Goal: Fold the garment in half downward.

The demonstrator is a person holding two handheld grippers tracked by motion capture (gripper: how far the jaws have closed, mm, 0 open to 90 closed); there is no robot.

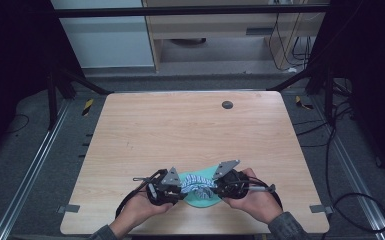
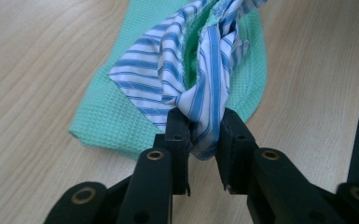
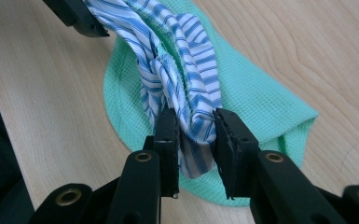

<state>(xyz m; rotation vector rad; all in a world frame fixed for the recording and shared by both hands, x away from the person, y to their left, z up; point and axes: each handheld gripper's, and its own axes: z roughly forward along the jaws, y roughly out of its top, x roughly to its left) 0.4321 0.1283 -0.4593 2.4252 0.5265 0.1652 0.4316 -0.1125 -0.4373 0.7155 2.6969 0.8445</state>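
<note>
Striped cloth (image 2: 200,79), bunched over a green cloth (image 2: 116,116) low centre of the high view: my left gripper (image 2: 204,135) and right gripper (image 3: 193,133) each pinch one end. Seemingly grasped and lifted; spreading or folding remains.

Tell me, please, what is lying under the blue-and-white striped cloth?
A mint-green waffle-weave cloth lies under the blue-and-white striped cloth, on the light wooden table. Anything between the two cloths is covered and cannot be seen.

a bare wooden table and the room behind it

we see the table (image 1: 190,125) with a dark round disc (image 1: 227,104) at upper centre, cables (image 1: 340,150) on the floor at right.
</note>
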